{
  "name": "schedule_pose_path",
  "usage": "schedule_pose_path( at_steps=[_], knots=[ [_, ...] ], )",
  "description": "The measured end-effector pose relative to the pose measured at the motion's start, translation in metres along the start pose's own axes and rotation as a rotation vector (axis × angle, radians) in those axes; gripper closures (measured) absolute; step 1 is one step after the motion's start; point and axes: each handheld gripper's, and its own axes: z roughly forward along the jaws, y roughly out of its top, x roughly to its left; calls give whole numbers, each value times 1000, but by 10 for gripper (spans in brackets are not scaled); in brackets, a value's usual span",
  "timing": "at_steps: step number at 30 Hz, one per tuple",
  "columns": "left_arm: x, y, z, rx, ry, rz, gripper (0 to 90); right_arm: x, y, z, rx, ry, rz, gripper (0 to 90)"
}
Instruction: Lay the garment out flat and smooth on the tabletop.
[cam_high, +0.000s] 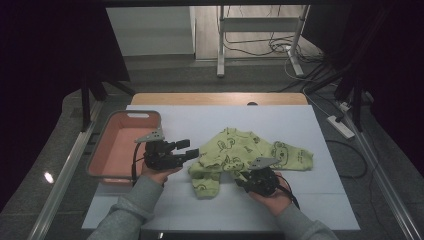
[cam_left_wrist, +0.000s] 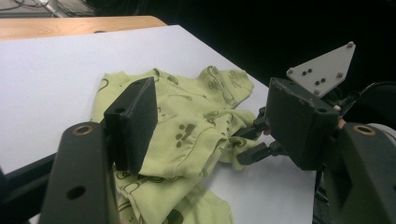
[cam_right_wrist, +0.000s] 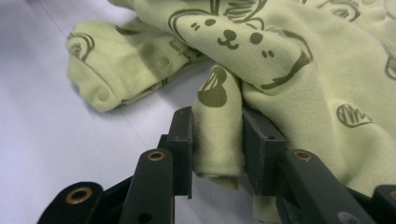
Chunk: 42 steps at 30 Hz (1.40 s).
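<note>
Right tool (cam_right_wrist: 217, 140) clenched a fold of the green baby garment (cam_high: 235, 150) to lift it; left tool (cam_high: 186, 149) hovered released, near the pink basket (cam_high: 102, 145).

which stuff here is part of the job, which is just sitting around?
In the job:
- light green printed cotton baby garment, crumpled on the white table sheet
- right gripper, pinching a fold of it
- left gripper, open beside it

Lying about:
- empty pink rectangular plastic basket, at table's left
- white metal stand and floor cables behind
</note>
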Motion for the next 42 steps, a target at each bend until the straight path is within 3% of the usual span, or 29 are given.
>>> schedule_pose_path(
  at_steps=[13, 26, 34, 42],
  knots=[
    [-3, 0, -1, 2, -6, 8, 339, 1, 2, -31, -93, 19, 13, 672],
    [-2, 0, -1, 1, -3, 5, 338, 6, -7, -58, -142, 23, 19, 672],
    [-1, 0, -2, -2, -2, 2, 338, 16, -20, -71, -130, 41, 13, 671],
    [-1, 0, -1, 2, 0, 2, 336, 24, -29, -68, -84, 69, 1, 669]
  ],
)
